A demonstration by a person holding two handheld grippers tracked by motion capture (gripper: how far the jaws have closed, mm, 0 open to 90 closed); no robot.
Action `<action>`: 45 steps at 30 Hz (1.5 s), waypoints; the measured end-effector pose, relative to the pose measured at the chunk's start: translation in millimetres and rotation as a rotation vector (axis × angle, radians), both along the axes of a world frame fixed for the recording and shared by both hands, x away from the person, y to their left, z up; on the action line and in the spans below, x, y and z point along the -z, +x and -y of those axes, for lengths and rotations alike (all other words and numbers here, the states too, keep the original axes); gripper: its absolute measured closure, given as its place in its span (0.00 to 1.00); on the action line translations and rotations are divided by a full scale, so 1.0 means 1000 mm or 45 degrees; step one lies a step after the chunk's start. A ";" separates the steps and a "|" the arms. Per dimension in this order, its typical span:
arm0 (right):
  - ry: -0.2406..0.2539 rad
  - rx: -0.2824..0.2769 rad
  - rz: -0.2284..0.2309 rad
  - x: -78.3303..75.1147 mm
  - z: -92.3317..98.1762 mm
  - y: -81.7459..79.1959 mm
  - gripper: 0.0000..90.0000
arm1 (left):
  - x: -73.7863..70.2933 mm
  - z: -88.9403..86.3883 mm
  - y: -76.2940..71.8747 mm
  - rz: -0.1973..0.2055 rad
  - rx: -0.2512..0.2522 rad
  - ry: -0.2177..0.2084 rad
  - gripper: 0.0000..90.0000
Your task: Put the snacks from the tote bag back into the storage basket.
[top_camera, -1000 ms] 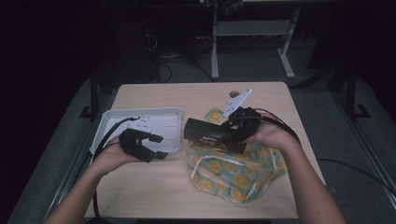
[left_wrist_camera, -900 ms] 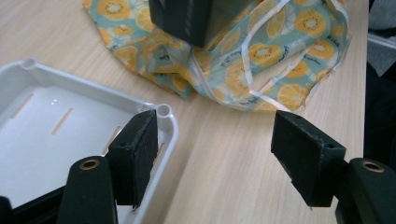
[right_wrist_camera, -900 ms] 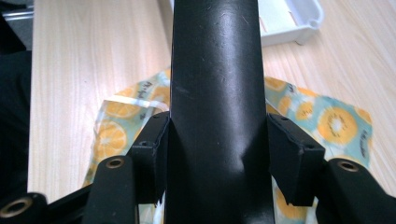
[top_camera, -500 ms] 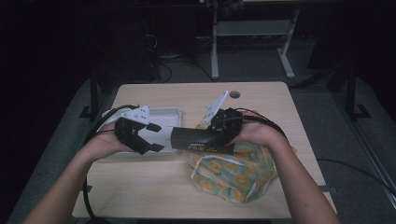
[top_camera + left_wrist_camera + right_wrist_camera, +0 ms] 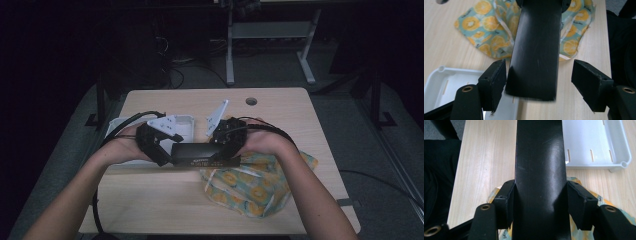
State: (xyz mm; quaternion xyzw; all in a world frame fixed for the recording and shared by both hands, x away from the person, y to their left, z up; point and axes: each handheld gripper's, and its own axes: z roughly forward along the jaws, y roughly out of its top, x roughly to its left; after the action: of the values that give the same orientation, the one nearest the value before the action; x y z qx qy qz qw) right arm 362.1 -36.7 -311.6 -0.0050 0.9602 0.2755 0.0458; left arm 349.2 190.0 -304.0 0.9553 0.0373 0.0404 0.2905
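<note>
- Black box [image 5: 202, 154], long and flat, held off the table [image 5: 280, 100] between the two grippers, end to end.
- Right gripper [image 5: 225, 150] clamped on one end: in the right gripper view both pads [image 5: 505, 202] pressed against the box's [image 5: 540, 175] long sides.
- Left gripper [image 5: 165, 155] jaws apart around the other end; in the left gripper view near pad [image 5: 494, 80] touching or almost touching the box [image 5: 535, 55], far pad [image 5: 589, 80] clearly off it. Not gripping.
- Changed: a second ago box lay over by the bag with the right gripper alone, left gripper down near the tray. Now box carried across toward the tray, left gripper raised to meet its free end.
- Fruit-print bag [image 5: 252, 185] below and behind the right gripper, slumped on the table, no longer under the box.
- White tray [image 5: 186, 122] just beyond the left gripper, visible compartments empty.
- Judgement: box out of the bag; handover or two-handed carry to the tray under way.
- Next likely: close left jaws on the free end, or lower into the tray.
- Risk: long box tipping from the one-ended grip.
</note>
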 end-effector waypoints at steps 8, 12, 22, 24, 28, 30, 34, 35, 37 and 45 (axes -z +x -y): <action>0.017 -0.032 -0.001 -0.003 -0.008 -0.004 0.48 | 0.004 0.015 0.002 -0.011 0.042 0.079 0.33; 0.022 -0.039 0.007 -0.003 -0.010 -0.005 0.48 | 0.005 0.022 0.004 -0.024 0.060 0.099 0.36; 0.033 -0.052 0.014 -0.004 -0.012 -0.005 0.48 | 0.009 0.029 0.006 -0.041 0.078 0.131 0.44; 0.035 -0.048 0.009 -0.004 -0.012 -0.005 0.48 | 0.010 0.030 0.006 -0.044 0.080 0.137 0.44; 0.033 -0.040 0.005 -0.004 -0.013 -0.007 0.48 | 0.011 0.030 0.006 -0.046 0.083 0.139 0.47; 0.036 -0.043 0.009 -0.003 -0.012 -0.007 0.47 | 0.011 0.030 0.006 -0.043 0.082 0.142 0.47; 0.048 -0.049 -0.006 0.000 -0.009 -0.005 0.43 | 0.011 0.031 0.005 -0.042 0.090 0.145 0.48; 0.053 -0.046 -0.008 0.001 -0.009 -0.004 0.39 | 0.011 0.031 0.004 -0.042 0.091 0.149 0.48; 0.051 -0.030 -0.006 0.001 -0.008 -0.004 0.36 | 0.012 0.031 0.005 -0.051 0.100 0.162 0.48; 0.125 0.053 -0.020 0.000 0.012 -0.006 0.23 | 0.011 0.021 0.004 -0.044 0.089 0.156 0.48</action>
State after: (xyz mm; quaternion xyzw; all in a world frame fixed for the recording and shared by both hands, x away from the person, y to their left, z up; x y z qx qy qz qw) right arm 356.6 -49.0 -311.4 0.0192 0.9458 0.3211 0.0443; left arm 353.5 169.1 -314.8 0.9726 0.0063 0.0160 0.2320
